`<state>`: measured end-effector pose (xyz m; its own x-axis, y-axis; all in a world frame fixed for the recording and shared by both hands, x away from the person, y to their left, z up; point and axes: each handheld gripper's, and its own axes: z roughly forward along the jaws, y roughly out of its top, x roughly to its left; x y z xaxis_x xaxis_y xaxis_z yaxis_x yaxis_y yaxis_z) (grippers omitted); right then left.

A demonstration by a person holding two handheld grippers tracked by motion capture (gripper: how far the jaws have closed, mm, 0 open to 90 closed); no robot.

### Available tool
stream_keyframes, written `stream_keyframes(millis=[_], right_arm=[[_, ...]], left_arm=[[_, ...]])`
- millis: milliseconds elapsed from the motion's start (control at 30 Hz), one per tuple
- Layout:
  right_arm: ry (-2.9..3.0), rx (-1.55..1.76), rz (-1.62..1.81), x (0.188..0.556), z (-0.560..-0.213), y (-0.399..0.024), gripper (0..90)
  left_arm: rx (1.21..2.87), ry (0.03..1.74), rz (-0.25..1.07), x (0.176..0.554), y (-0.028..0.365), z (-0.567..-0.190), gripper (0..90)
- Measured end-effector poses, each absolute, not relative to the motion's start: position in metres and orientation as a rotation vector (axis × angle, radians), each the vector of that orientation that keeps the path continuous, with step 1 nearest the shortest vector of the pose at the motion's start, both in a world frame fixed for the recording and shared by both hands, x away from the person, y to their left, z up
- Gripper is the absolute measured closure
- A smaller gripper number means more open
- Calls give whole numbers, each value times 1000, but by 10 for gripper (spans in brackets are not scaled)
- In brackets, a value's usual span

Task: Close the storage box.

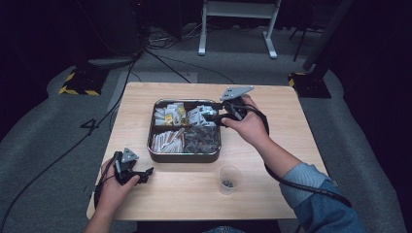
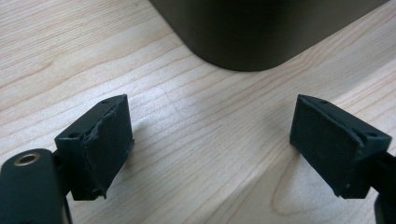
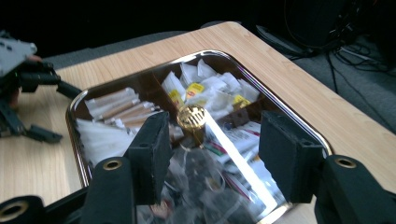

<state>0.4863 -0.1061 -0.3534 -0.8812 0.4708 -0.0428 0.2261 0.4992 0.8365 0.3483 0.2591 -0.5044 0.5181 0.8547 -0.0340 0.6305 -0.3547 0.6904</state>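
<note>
- A metal tray [image 1: 184,156] with four compartments sits near the middle of a wooden table [image 1: 272,145]; everything below is placed against this tray.
- A gold knob [image 3: 191,116] stands at the tray's centre, where the dividers cross.
- The tray's two far compartments hold small white packets [image 1: 170,114], some with yellow labels.
- The near-left compartment holds long paper sticks [image 1: 165,141] lying side by side.
- The near-right compartment holds dark, clear-wrapped packets [image 1: 201,140].
- The right gripper [image 1: 210,116] reaches in from the tray's right side and hovers over the far-right compartment, held by the person's right hand [image 1: 248,127].
- In the right gripper view its jaws stand wide apart, released, with nothing between them; the knob and the packets lie beyond the gap.
- A grey three-cornered plate [image 1: 236,91] rides on top of the right gripper, above the tray's far-right corner.
- The left gripper [image 1: 145,174] rests on the table just off the tray's near-left corner, held by the left hand [image 1: 112,187].
- In the left gripper view its jaws are also spread and released, bare wood between them, and the tray's dark rounded corner [image 2: 261,32] is close ahead but apart from the fingertips [image 2: 109,140].
- A clear plastic cup [image 1: 229,179] stands upright on the table in front of the tray's near-right corner, close to it but not touching; something small and dark lies in its bottom, too small to tell what.
- A black cable [image 1: 301,184] trails from the right gripper along the blue sleeve [image 1: 316,194], to the right of the tray.
</note>
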Motion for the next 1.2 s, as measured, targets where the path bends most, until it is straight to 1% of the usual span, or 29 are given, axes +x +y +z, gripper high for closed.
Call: stream_keyframes(millis=[100,567,633,767,1200], right_arm=[[2485,577,1318,483,-353,-118,441],[2468,602,1268,463,-352,-174,428],[2457,613,1267,460,-354,-183,421],[2443,672,1297,454,-359,-203,415],[2385,816,1225,430,-390,-260,394]], left_arm=[[2103,1208,446,348,260,-504,146],[2102,1207,445,348,260,-504,141],[2087,1236,448,347,257,-504,140],[2104,1225,451,348,256,-504,115],[2104,1224,450,347,257,-504,115]])
